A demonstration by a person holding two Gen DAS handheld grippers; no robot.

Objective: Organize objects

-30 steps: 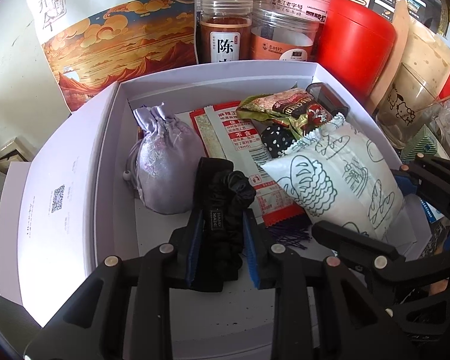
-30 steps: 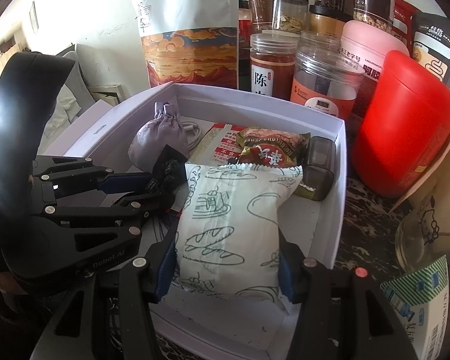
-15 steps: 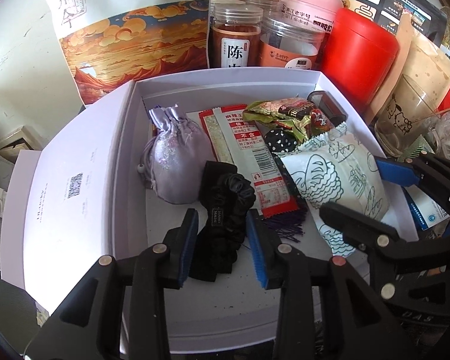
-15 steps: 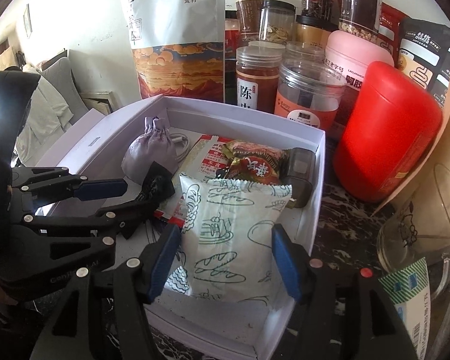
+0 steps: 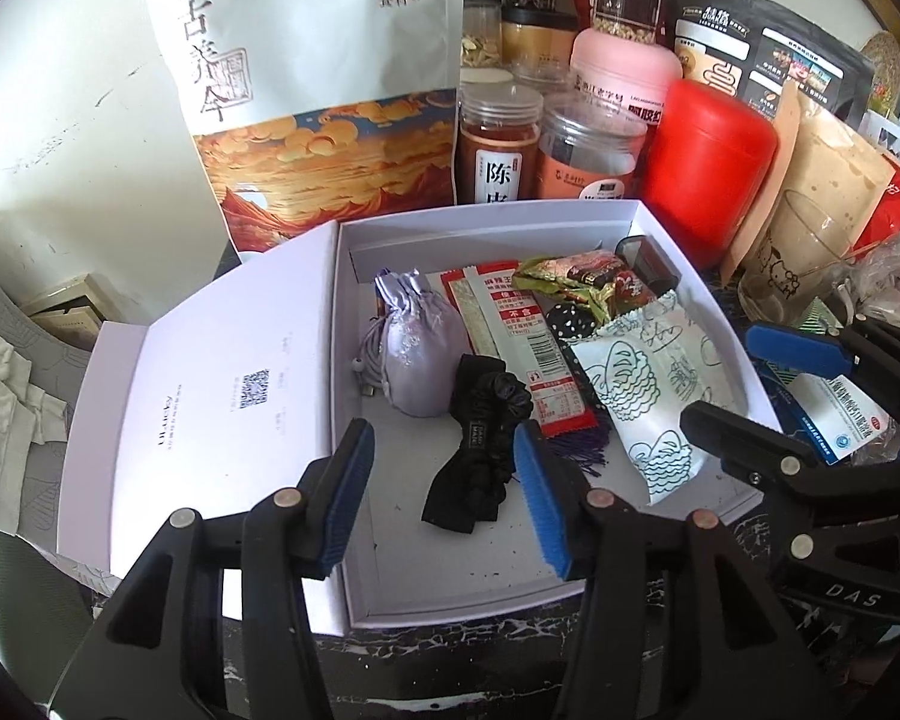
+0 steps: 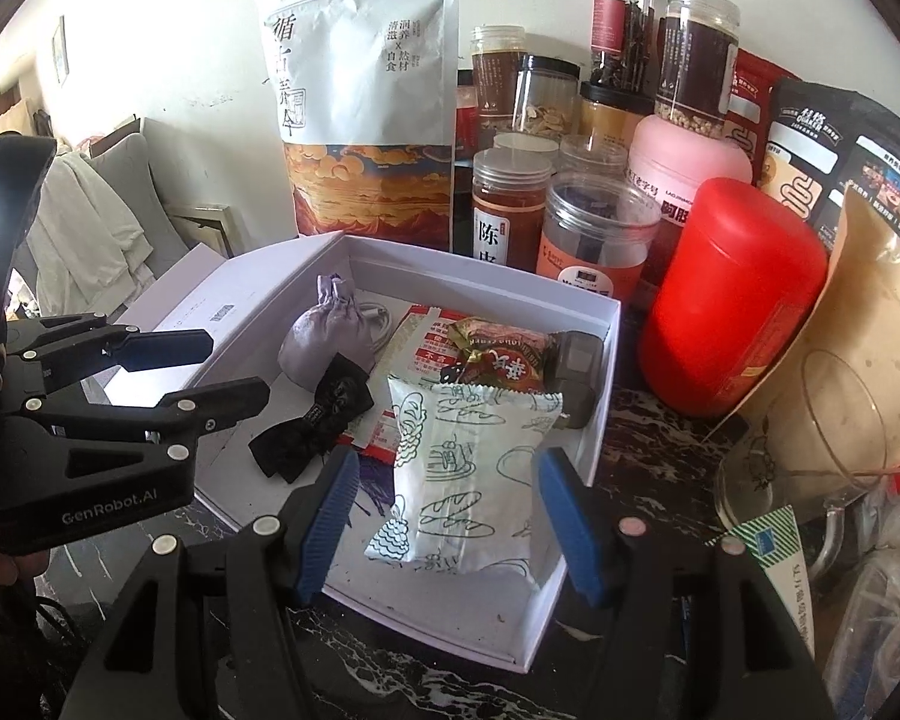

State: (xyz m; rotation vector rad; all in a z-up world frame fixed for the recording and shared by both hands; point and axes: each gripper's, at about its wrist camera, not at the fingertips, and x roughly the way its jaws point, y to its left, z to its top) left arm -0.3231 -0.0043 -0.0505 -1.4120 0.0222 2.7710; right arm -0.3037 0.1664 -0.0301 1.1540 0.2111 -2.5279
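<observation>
The white box (image 5: 486, 222) fills the middle of both views on the dark marbled surface (image 6: 660, 450), its flap lying open toward the left and jars crowding its far rim; bare floor shows only along its near edge. Inside, the bread-print packet (image 6: 468, 480) lies at the right wall, the lilac pouch (image 5: 414, 354) left of centre, the black scrunchie (image 5: 480, 444) in front. The left gripper (image 5: 444, 486) is opening above the scrunchie without touching it; the right gripper (image 6: 444, 516) stands spread, clear of the packet. The red sachet (image 5: 510, 330) is half covered.
</observation>
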